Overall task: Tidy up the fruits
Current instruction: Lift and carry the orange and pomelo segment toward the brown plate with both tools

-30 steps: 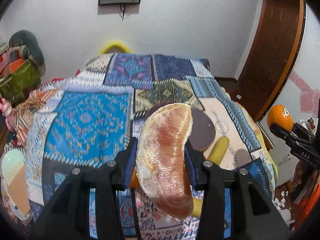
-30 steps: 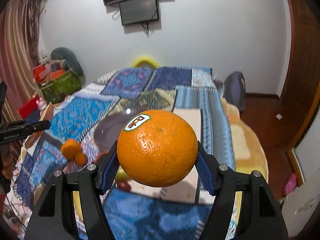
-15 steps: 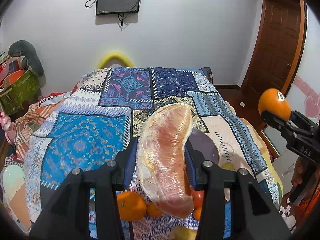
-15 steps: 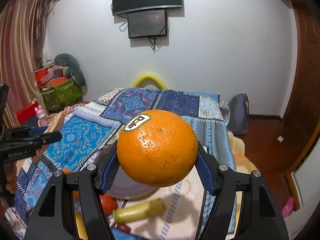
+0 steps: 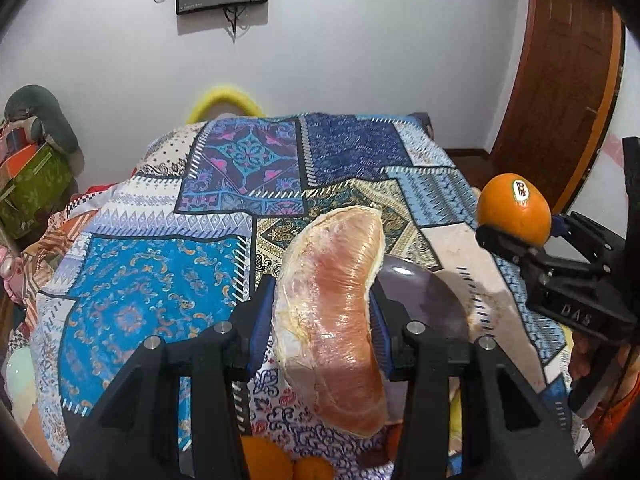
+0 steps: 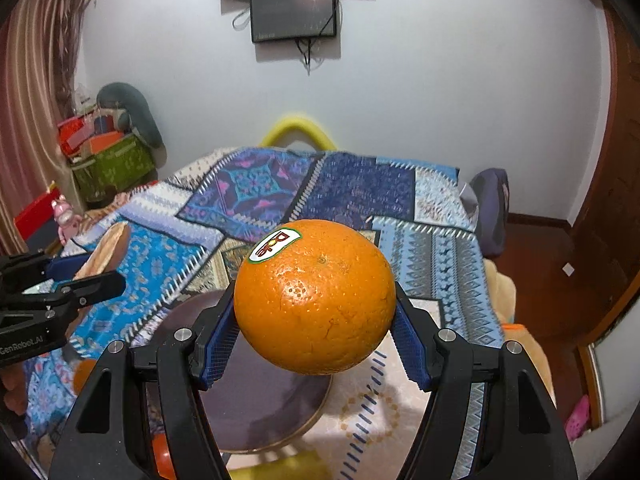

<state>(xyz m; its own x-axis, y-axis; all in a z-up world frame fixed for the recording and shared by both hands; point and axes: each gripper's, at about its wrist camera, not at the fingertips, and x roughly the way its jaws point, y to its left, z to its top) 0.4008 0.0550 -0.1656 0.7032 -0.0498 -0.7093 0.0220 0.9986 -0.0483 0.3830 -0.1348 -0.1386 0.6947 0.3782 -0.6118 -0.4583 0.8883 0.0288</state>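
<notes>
My left gripper (image 5: pixel 320 312) is shut on a plastic-wrapped pomelo wedge (image 5: pixel 336 312) and holds it above the patchwork bedspread (image 5: pixel 160 280). My right gripper (image 6: pixel 316 304) is shut on a large orange (image 6: pixel 316 296) with a sticker, held above a dark round plate (image 6: pixel 264 400). The plate also shows behind the wedge in the left wrist view (image 5: pixel 420 300). The orange (image 5: pixel 514 208) and right gripper show at the right of the left wrist view. The wedge (image 6: pixel 106 248) shows at the left of the right wrist view.
Small oranges (image 5: pixel 272 460) lie on the bedspread under the left gripper. A small orange (image 6: pixel 84 374), a red fruit (image 6: pixel 162 458) and a yellow-green fruit (image 6: pixel 280 466) lie near the plate. A wooden door (image 5: pixel 560 80) stands right; boxes (image 6: pixel 108 156) stand left.
Both grippers have risen and tilted up with their fruit; more of the wall and screens shows, and the loose fruits on the bedspread have slid toward the bottom edge.
</notes>
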